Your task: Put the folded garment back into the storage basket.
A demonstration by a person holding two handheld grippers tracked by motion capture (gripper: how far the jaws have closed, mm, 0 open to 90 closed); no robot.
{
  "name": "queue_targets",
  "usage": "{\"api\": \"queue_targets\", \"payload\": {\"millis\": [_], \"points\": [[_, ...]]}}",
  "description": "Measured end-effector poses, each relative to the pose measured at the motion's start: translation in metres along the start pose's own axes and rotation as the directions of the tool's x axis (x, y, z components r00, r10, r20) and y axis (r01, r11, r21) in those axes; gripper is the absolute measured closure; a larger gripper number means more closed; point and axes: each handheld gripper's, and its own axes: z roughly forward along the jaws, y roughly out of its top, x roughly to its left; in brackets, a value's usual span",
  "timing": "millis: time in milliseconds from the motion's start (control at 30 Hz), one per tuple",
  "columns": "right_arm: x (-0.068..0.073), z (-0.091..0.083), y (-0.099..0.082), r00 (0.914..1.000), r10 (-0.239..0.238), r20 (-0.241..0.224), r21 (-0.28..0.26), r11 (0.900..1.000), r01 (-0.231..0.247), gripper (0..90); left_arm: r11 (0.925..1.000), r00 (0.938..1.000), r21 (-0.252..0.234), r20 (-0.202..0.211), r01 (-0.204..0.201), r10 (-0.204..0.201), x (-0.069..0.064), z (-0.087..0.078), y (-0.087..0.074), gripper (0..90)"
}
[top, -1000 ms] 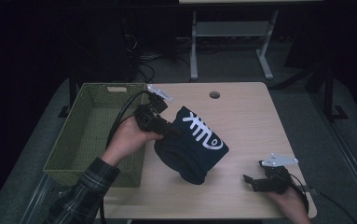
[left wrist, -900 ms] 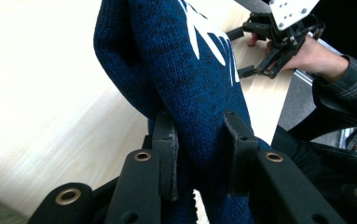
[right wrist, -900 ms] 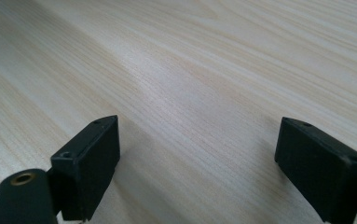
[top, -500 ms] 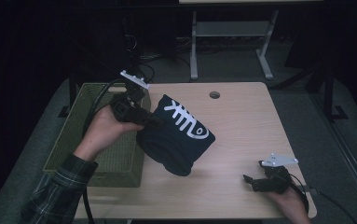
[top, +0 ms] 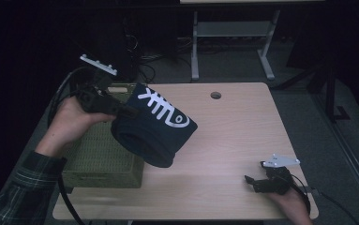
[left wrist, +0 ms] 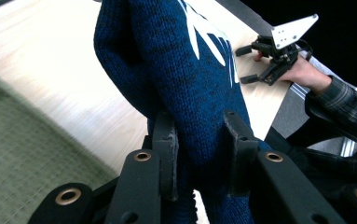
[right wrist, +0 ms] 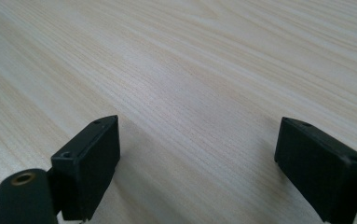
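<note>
A dark blue knitted garment [top: 156, 129] with a white fishbone pattern hangs in the air over the table's left part, its lower end just above the wood. My left gripper [top: 123, 111] is shut on one edge of it. In the left gripper view the knit [left wrist: 190, 79] is pinched between the two black pads, with the left gripper [left wrist: 204, 156] pressing on the fabric. My right gripper [top: 251, 181] rests low at the table's front right corner, jaws wide apart. In the right gripper view the right gripper [right wrist: 197, 158] stands open with bare wood between its fingers.
A green woven basket [top: 97, 154] stands at the table's left edge, partly under the garment and my left hand. The wooden table [top: 233, 136] has a round cable hole [top: 215, 95] near its far edge. A metal frame [top: 233, 33] stands on the floor behind.
My left gripper has carried the garment up and to the left, from the middle of the table toward the basket. The right gripper has stayed in place.
</note>
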Motion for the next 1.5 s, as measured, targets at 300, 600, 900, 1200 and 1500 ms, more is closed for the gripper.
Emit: {"api": "queue_targets", "payload": {"millis": [300,600,900,1200,1500], "points": [[0.0,0.0,0.0,1.0,0.0,0.0,0.0,1.0,0.0,13.7,0.9987,0.9977,-0.037,-0.056,0.036,-0.038,0.008,-0.041,-0.015,70.8],[0.0,0.0,0.0,1.0,0.0,0.0,0.0,1.0,0.0,13.7,0.9932,0.9904,-0.081,-0.104,0.083,-0.091,0.017,-0.077,-0.036,70.8],[0.0,0.0,0.0,1.0,0.004,0.003,-0.001,1.0,-0.004,13.7,0.9848,0.9792,-0.104,-0.134,0.139,-0.152,0.034,-0.087,-0.062,70.8],[0.0,0.0,0.0,1.0,0.008,0.005,0.0,1.0,-0.008,13.7,0.9716,0.9674,-0.12,-0.128,0.204,-0.219,0.057,-0.078,-0.087,70.8],[0.0,0.0,0.0,0.9999,0.011,0.006,0.0,0.9999,-0.011,13.8,0.9582,0.9548,-0.136,-0.126,0.252,-0.269,0.075,-0.066,-0.11,70.9]]}}
